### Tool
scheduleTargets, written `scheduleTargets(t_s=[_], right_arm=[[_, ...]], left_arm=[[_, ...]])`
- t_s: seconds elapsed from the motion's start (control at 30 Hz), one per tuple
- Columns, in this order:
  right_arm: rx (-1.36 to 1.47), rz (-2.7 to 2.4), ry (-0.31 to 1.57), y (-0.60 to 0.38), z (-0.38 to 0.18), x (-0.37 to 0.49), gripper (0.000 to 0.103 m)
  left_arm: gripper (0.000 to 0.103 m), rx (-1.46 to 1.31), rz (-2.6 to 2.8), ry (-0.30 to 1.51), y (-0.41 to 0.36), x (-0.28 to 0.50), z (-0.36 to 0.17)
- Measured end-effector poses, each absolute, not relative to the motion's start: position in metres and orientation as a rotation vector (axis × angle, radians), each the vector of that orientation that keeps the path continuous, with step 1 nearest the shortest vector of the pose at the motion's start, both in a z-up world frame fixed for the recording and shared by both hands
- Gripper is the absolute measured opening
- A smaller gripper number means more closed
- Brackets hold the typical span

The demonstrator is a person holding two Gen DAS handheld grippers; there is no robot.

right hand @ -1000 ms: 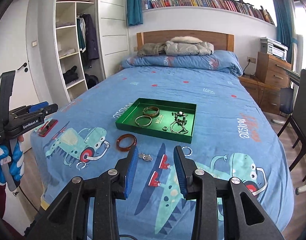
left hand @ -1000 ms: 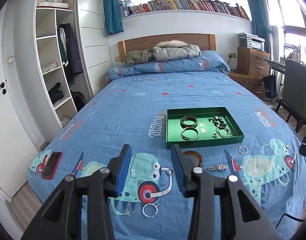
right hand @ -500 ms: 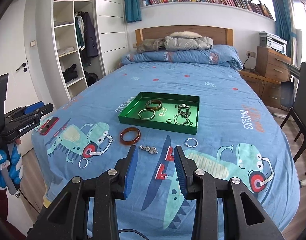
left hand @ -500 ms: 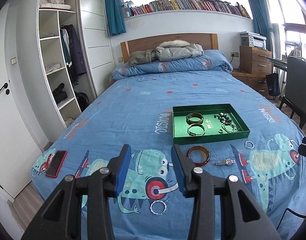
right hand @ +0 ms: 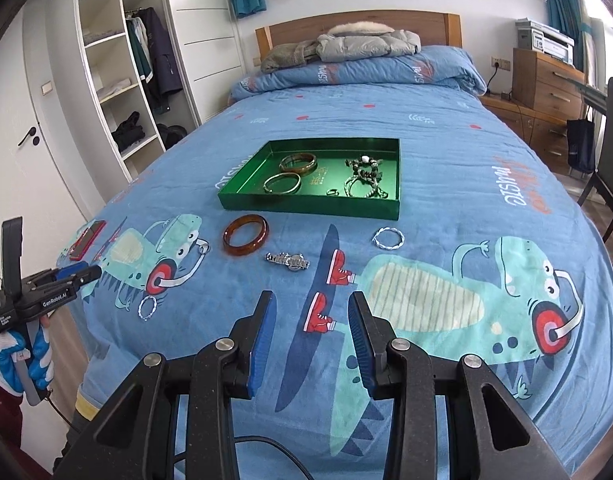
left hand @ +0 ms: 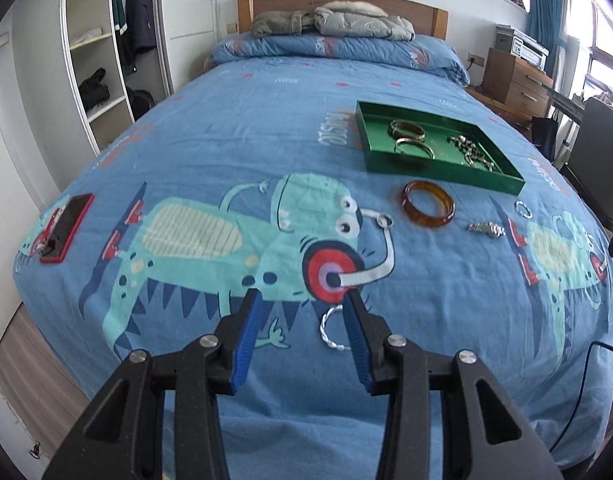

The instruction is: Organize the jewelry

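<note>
Both grippers gape, empty; left gripper (left hand: 302,300) is best centred over silver ring (left hand: 331,330) before closing; right gripper (right hand: 310,304) is kept idle.

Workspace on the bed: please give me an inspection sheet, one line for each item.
Surface: blue dinosaur-print bedspread.
Job's things: green tray holding two bangles, a ring and beaded pieces; loose on the bedspread, amber bangle, watch, twisted ring, second twisted ring.
Clutter: red phone near the bed's edge.
Grippers: left gripper open, low over the second twisted ring; right gripper open, empty.
Cables: black cable over the bed's edge.
Surroundings: wardrobe shelves, bookshelf, wooden dresser, chair.
</note>
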State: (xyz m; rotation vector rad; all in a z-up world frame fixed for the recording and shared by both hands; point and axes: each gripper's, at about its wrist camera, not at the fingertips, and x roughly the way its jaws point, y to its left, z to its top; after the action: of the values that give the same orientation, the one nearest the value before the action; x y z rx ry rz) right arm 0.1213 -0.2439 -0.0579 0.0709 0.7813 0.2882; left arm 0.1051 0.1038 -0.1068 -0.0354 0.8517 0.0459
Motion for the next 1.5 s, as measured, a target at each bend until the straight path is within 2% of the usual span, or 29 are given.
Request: scheduleTargets(t_s=[0.1,0.2,0.73,0.87,0.9,0.93,1.27,1.5], right_arm=[[0.08,0.29,0.806,-0.243,-0.069,0.127,0.037],[0.084,0.292,0.824,-0.242,-0.077,0.131,0.038],[0.114,0.263,0.871,-0.26,-0.101,0.143,0.041],[0.128,0.264,0.879,-0.263,-0.106,0.144,0.041],[0.131,0.264,0.88,-0.263,-0.107,0.144,0.041],[0.134,0.263,0.881,-0.264,-0.108,0.144,0.041],[0.171,0.253,0.886,-0.277,-0.116,0.145,0.041],[0.2,0.234,0.878,-0.291,-0.119,0.156,0.041]], left_arm=[[0.04,-0.068,-0.008,0.904,0.103,0.107,-0.127],[0.051,-0.08,-0.05,0.932,0.095,0.113,-0.142],[0.051,-0.084,-0.006,1.046,0.086,0.152,-0.181],[0.05,-0.05,-0.002,1.06,0.08,0.158,-0.184],[0.046,-0.043,-0.004,1.061,0.079,0.159,-0.185],[0.038,-0.041,-0.011,1.06,0.078,0.159,-0.185],[0.037,-0.007,-0.016,0.982,0.066,0.16,-0.164],[0.037,-0.012,-0.092,0.851,0.036,0.243,-0.101]])
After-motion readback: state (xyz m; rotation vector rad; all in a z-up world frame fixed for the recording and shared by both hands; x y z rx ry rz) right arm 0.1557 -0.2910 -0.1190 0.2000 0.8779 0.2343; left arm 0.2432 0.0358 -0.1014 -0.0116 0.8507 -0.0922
